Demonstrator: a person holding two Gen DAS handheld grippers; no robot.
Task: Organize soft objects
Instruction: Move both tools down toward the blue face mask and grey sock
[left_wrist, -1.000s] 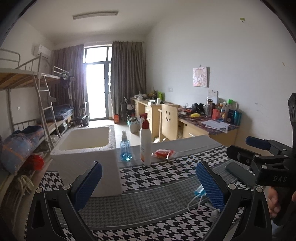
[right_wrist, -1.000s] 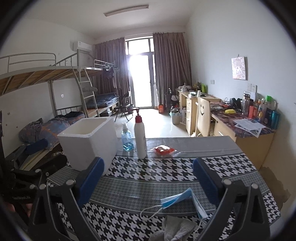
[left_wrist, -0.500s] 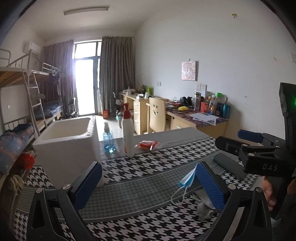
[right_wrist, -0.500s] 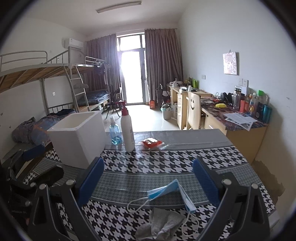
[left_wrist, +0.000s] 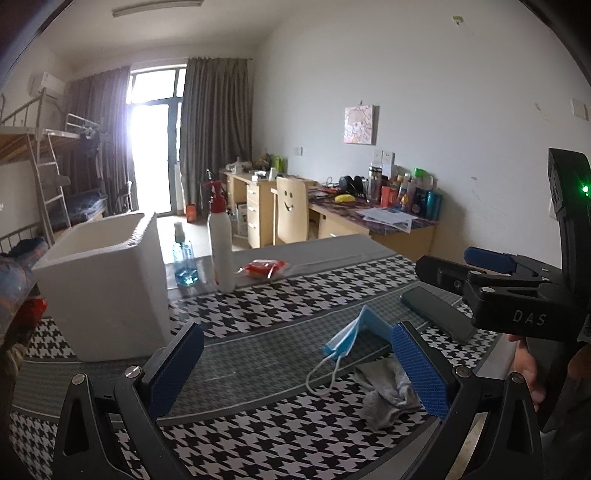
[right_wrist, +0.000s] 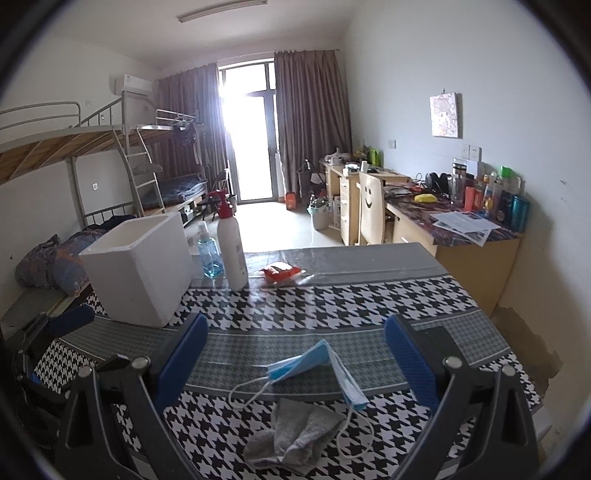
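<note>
A blue face mask (left_wrist: 347, 338) (right_wrist: 306, 363) lies tented on the houndstooth tablecloth (right_wrist: 332, 302), its ear loops trailing. Just nearer the front edge sits a crumpled grey sock (left_wrist: 384, 395) (right_wrist: 295, 435), touching the mask. My right gripper (right_wrist: 295, 360) hangs open above and behind both, nothing between its blue pads. My left gripper (left_wrist: 295, 369) is open too, left of the mask, its right pad in front of the sock. The right gripper (left_wrist: 454, 267) shows at the left view's right side, held by a hand. An open white foam box (left_wrist: 107, 280) (right_wrist: 140, 266) stands at the left.
Behind the box stand a white pump bottle (right_wrist: 231, 247), a small blue bottle (right_wrist: 208, 251) and a red packet (right_wrist: 282, 271). A dark phone (left_wrist: 436, 310) lies right of the mask. The table's right edge is close; desks, a chair and bunk beds lie beyond.
The left view has swung right and drawn back, so the mask, sock and phone now show fully. The right view has backed away slightly. Both grippers stayed open.
</note>
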